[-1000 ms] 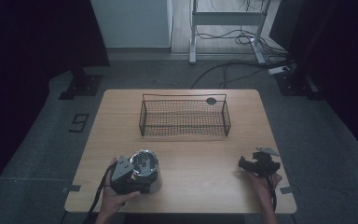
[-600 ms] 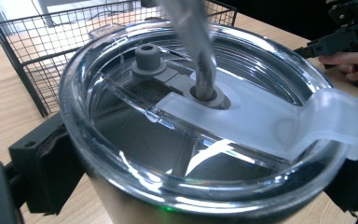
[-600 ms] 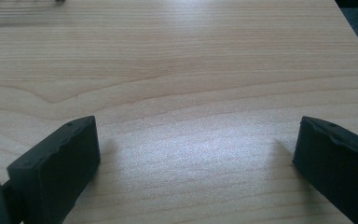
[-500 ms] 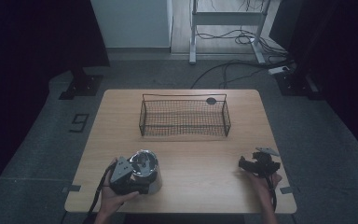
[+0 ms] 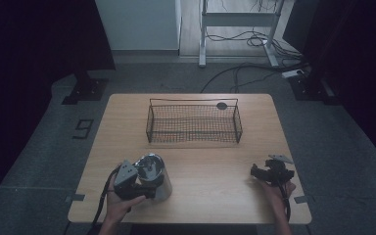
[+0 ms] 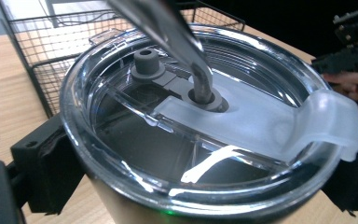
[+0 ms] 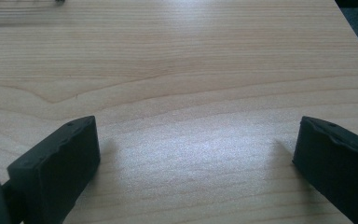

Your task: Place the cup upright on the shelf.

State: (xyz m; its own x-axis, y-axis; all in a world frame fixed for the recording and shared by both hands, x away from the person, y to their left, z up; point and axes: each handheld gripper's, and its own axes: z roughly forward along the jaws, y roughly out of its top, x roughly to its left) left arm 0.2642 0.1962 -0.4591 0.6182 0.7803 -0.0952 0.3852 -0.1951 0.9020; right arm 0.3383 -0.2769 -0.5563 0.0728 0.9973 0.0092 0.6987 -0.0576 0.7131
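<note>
A steel tumbler (image 5: pixel 152 171) with a clear lid (image 6: pixel 200 116) and a bent metal straw (image 6: pixel 177 37) stands upright near the table's front left. My left gripper (image 5: pixel 154 185) is shut on its body just below the lid, with one black jaw on either side of it in the left gripper view (image 6: pixel 200 179). My right gripper (image 5: pixel 255 172) rests low at the front right, held by a hand, jaws pointing left. In the right gripper view (image 7: pixel 196 154) its jaws stand wide open over bare wood with nothing between them.
A black wire basket (image 5: pixel 194 139) stands across the middle back of the wooden table (image 5: pixel 210 186), with nothing seen inside. A small dark disc (image 5: pixel 222 105) lies just behind its far rim. Cables and stand legs cover the floor beyond.
</note>
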